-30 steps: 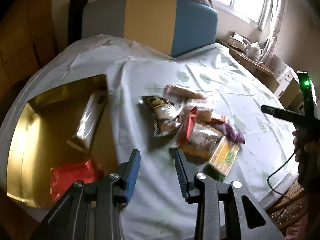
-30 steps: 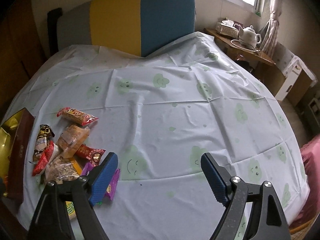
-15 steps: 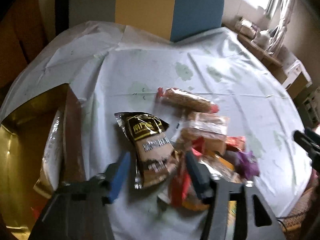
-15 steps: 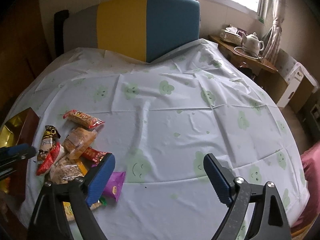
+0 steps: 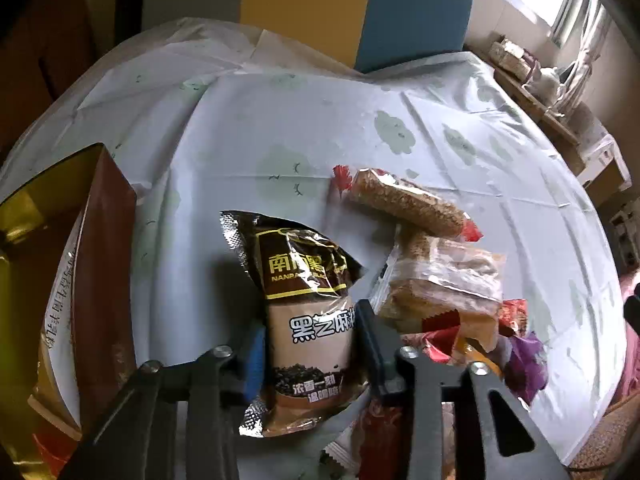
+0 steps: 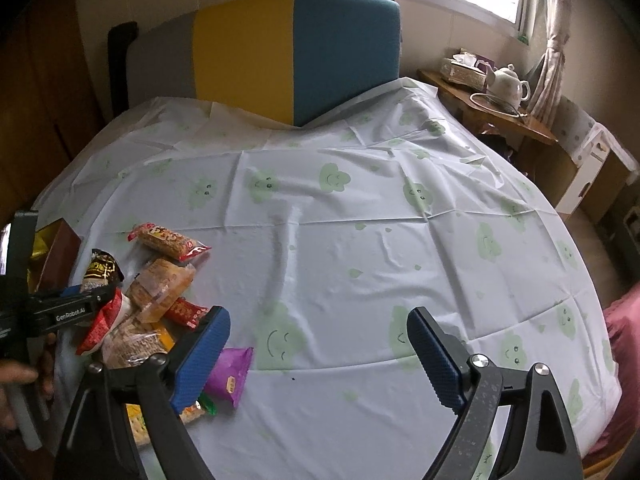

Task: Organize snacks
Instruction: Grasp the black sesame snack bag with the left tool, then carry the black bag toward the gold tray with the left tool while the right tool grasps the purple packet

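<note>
At the left edge of the tablecloth (image 6: 360, 240), beside the gold-lined box (image 5: 100, 280), your left gripper (image 5: 310, 344) is closing around the brown sesame packet (image 5: 308, 320); its pads appear to touch the packet's sides, though glare makes firm contact uncertain. Your right gripper (image 6: 318, 354) hangs spread wide and holds nothing, with the purple packet (image 6: 232, 372) just beside its left finger.

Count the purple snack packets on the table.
1. The purple packet lies on the tablecloth at the near edge of the snack pile. Another could be buried underneath the pile.
</note>
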